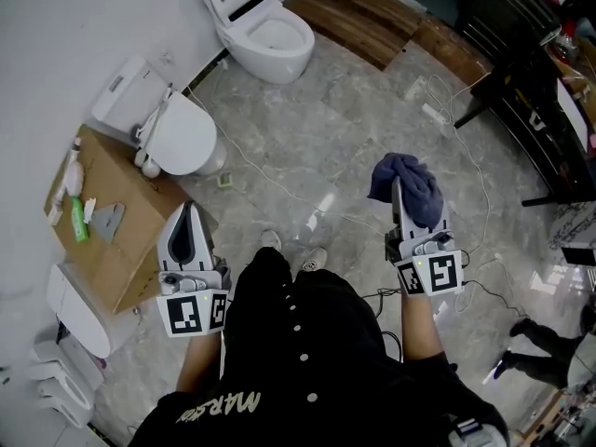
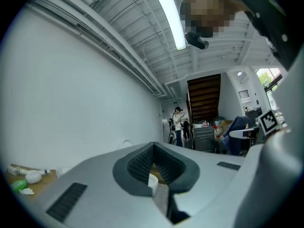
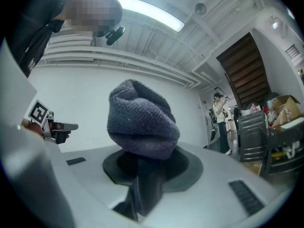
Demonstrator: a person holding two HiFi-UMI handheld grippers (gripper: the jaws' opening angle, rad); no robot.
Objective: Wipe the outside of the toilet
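Open marble floor [image 1: 317, 138] ahead, cardboard box [image 1: 126, 250] at left edge, toilet [image 1: 265, 35] by far wall, well apart, left gripper [image 1: 191, 214] waist-level, pointing forward, jaws pressed together, empty, right gripper [image 1: 398, 194] alongside, pinching blue cloth [image 1: 414, 182]

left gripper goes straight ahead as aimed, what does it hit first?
Nothing near. The left gripper, jaws together and empty, aims roughly level, over the white closed-lid toilet on the floor. Ahead, its view shows the plain white wall receding; it would probably meet that wall first, but depth is unclear.

Two grippers [image 1: 191, 210] [image 1: 397, 194], one cloth [image 1: 414, 189]
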